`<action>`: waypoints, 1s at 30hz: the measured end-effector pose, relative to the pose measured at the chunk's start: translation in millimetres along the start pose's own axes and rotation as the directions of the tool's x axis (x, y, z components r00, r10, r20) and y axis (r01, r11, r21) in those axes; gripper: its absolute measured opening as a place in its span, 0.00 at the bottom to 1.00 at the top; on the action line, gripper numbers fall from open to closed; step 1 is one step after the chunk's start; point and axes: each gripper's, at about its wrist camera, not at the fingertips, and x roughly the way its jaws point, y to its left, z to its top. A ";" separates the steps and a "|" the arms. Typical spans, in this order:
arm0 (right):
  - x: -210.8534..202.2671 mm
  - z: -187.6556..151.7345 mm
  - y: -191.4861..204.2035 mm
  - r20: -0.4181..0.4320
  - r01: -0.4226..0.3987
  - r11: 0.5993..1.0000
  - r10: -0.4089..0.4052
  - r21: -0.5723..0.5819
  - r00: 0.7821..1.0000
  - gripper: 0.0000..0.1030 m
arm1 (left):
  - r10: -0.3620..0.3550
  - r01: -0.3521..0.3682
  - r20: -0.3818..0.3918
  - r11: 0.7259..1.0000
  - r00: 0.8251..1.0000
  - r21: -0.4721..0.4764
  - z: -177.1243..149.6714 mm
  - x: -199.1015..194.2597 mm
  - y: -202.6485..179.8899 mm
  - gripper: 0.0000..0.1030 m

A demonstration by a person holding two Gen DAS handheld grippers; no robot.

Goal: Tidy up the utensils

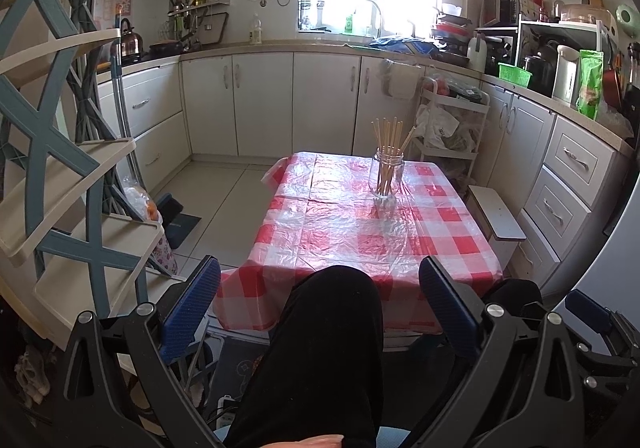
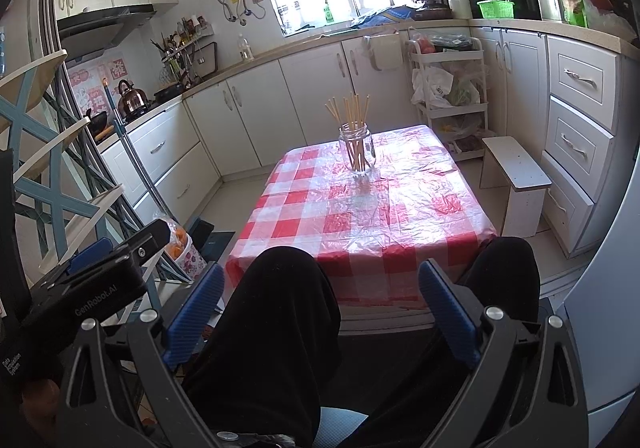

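A clear glass jar [image 1: 386, 176] [image 2: 357, 150] stands upright on the far half of a small table with a red-and-white checked cover [image 1: 340, 232] [image 2: 400, 216]. Several wooden chopsticks [image 1: 390, 136] [image 2: 350, 110] stick up out of it. My left gripper [image 1: 320, 288] hangs open well short of the table, above a person's knee in black trousers [image 1: 328, 328]. My right gripper [image 2: 322, 288] is open too, over the person's knees [image 2: 280, 308], with nothing between its blue pads [image 2: 196, 308]. The left gripper's body [image 2: 92, 280] shows at the left of the right wrist view.
White kitchen cabinets [image 1: 260, 100] and a counter ring the room. A blue-and-cream shelf rack [image 1: 60, 168] stands close on the left. A white trolley [image 2: 448, 88] and a white stool [image 2: 516, 176] stand right of the table. Tiled floor [image 1: 224, 200] lies to the left.
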 end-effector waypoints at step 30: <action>1.7 -1.5 -0.6 0.005 -0.001 1.000 0.001 -0.002 1.000 0.91 | 0.004 -0.004 0.003 1.000 1.000 0.004 -2.1 -3.1 -2.3 0.93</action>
